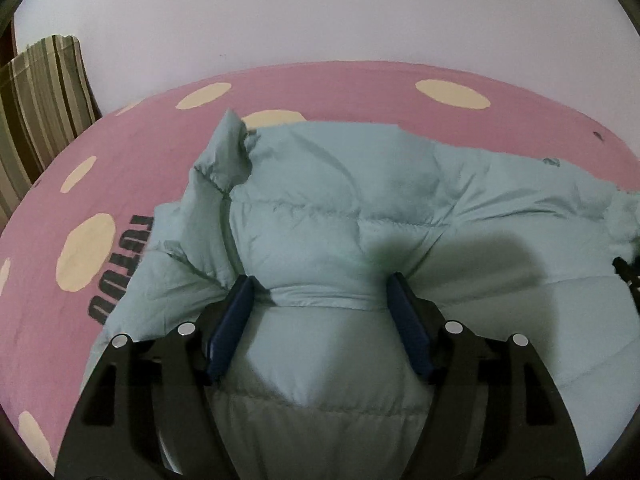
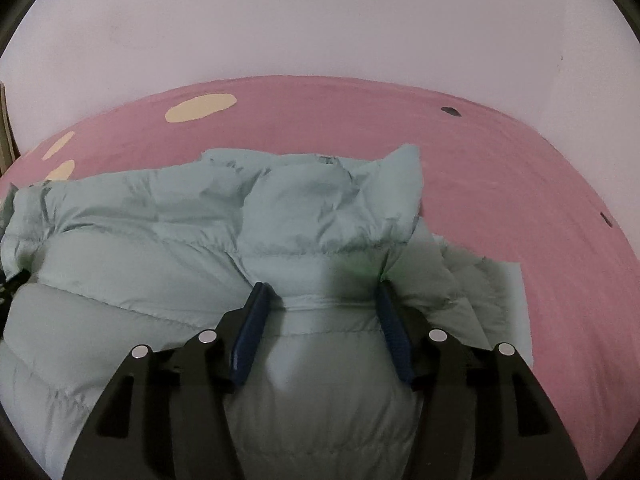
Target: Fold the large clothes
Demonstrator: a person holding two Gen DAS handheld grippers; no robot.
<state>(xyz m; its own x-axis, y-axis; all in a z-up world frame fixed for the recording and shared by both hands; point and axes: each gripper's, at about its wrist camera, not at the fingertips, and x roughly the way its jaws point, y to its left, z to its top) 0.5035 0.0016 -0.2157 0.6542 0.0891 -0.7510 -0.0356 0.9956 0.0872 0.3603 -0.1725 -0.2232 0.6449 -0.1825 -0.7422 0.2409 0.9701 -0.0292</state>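
While the pale green puffer jacket (image 1: 340, 208) lies across the pink dotted bed (image 1: 120, 128), each tool straddles a puffed fold directly below it: left tool (image 1: 320, 292) and right tool (image 2: 322, 300) both spread, pads apparently not pinching.

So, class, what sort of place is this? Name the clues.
Probably a bedroom: a pink bedsheet with cream dots, a plain pale wall behind it, and a puffy mint-green quilted jacket spread on it.
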